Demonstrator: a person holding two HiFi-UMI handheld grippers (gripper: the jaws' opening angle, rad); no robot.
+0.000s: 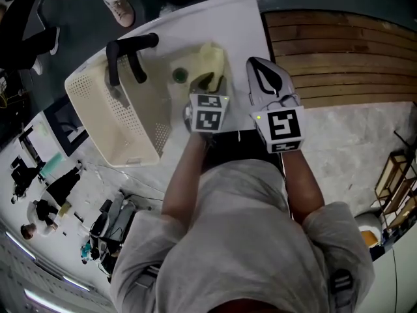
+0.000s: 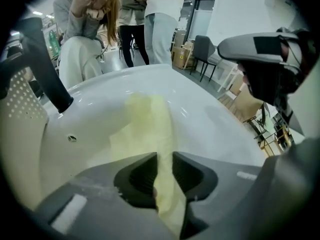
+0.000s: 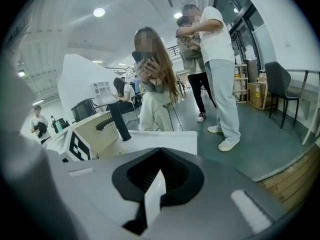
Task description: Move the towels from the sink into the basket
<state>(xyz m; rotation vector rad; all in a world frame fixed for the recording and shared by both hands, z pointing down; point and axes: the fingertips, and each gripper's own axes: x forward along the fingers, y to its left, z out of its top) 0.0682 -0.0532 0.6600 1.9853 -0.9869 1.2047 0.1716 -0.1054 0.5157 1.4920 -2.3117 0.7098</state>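
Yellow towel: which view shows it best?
Left gripper view: the yellow towel lies large in the sink, between the fingers of the left gripper. The head view shows it small, partly behind that gripper. The right gripper view misses it.

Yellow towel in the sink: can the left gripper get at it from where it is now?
Probably yes. The left gripper has its jaws apart with the yellow towel between them, in the sink; nothing seems to block it.

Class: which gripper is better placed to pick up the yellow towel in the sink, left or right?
Left. The left gripper points down into the sink, its fingers apart with the yellow towel between them. The right gripper is shut, over the sink's rim, away from the towel.
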